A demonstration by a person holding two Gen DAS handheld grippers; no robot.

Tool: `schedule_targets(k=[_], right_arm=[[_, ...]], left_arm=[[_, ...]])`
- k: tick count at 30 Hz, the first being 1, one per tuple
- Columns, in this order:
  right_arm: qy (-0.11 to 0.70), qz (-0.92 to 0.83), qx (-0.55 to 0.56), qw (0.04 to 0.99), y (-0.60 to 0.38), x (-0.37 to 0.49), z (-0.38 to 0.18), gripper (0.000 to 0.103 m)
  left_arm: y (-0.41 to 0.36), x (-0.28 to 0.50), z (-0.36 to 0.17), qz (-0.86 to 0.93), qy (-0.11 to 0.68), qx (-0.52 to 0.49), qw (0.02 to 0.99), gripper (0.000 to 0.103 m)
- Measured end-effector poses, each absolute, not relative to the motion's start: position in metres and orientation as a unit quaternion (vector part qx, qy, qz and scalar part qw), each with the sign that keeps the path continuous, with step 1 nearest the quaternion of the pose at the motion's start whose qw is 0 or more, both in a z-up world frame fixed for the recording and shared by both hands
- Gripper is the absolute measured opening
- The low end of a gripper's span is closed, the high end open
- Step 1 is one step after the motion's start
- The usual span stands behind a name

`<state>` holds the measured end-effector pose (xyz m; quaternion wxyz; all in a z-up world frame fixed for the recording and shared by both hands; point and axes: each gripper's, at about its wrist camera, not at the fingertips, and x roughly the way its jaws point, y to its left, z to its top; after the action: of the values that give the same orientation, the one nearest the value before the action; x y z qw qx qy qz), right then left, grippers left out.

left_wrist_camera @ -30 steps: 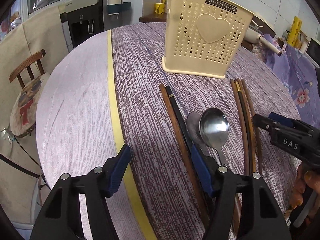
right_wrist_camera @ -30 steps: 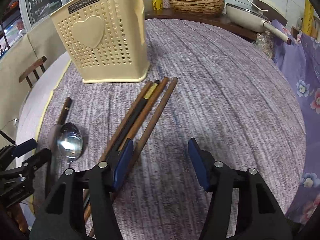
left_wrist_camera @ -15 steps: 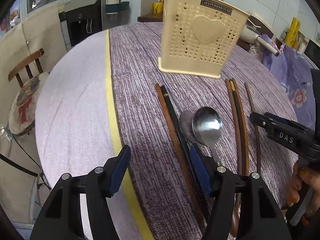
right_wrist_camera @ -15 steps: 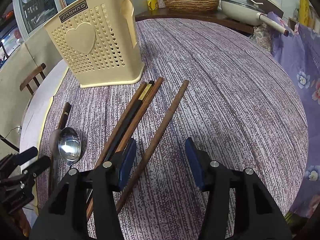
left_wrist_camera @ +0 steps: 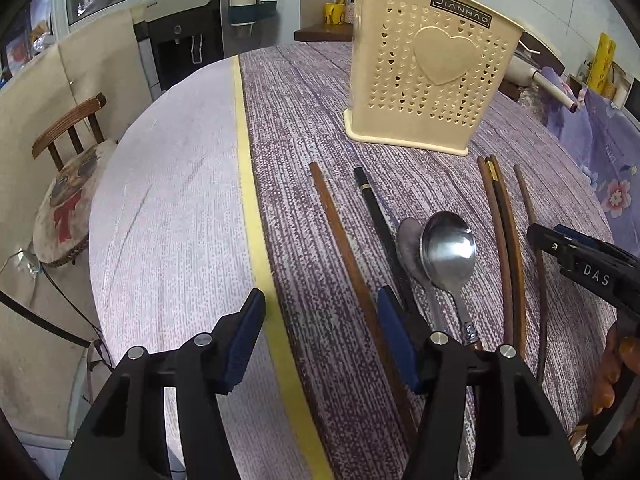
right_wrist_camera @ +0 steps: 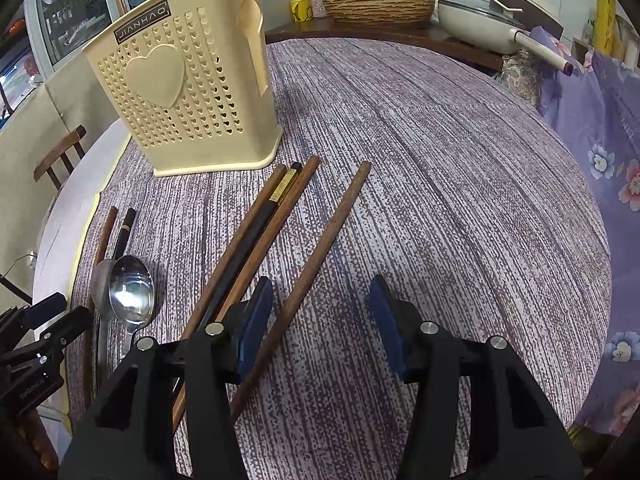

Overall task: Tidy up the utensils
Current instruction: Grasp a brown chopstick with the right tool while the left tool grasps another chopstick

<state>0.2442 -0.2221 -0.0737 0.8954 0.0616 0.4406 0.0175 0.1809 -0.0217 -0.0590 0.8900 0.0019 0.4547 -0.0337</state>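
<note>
- The left tool is spread wide and grips nothing; it hangs low over the tabletop, straddling the yellow tape stripe.
- The right tool is also spread and empty. A single brown chopstick runs into the gap between its pads, close to the left pad; whether pad and stick touch cannot be told.
- The cream utensil holder, perforated and marked with a heart, stands upright on the tabletop at 12 o'clock in the left wrist view and at 11 o'clock in the right wrist view.
- Two metal spoons lie overlapped, bowls toward the holder, at 2 o'clock from the left tool; their handles pass under its right finger.
- A brown chopstick and a black chopstick lie at 12 to 1 o'clock of the left tool, apart at the far ends and converging toward the camera.
- A bundle of three chopsticks, two brown with a black one between, lies touching at 11 o'clock of the right tool, just beside the single brown chopstick.
- All utensils lie flat on the purple striped cloth, outside the holder.
- A wooden chair stands at 9 o'clock beyond the tabletop edge.
</note>
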Motion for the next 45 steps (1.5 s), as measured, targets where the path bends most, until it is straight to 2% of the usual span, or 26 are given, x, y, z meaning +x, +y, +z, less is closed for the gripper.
schedule_targets(k=[3,7,12,17,28,45], right_arm=[[0.443,0.012,0.064,0.894,-0.222,0.250,-0.073,0.051],[0.445,0.005,0.066,0.893,-0.223,0.259,-0.073,0.044],[0.445,-0.008,0.069,0.893,-0.224,0.275,-0.072,0.037],[0.442,-0.022,0.059,0.895,-0.219,0.289,-0.074,0.030],[0.435,-0.041,0.067,0.897,-0.224,0.314,-0.075,0.013],[0.431,-0.029,0.096,0.897,-0.235,0.316,-0.076,0.009]], left_arm=[[-0.027,0.188,-0.059,-0.036,0.456,0.002,0.889,0.057],[-0.032,0.198,-0.058,-0.034,0.456,0.007,0.889,0.052],[-0.031,0.215,-0.057,-0.026,0.457,-0.006,0.889,0.036],[-0.032,0.230,-0.056,-0.023,0.461,-0.013,0.887,0.026],[-0.038,0.241,-0.055,-0.014,0.462,-0.011,0.887,0.010],[-0.029,0.249,-0.055,-0.022,0.467,-0.047,0.883,0.009]])
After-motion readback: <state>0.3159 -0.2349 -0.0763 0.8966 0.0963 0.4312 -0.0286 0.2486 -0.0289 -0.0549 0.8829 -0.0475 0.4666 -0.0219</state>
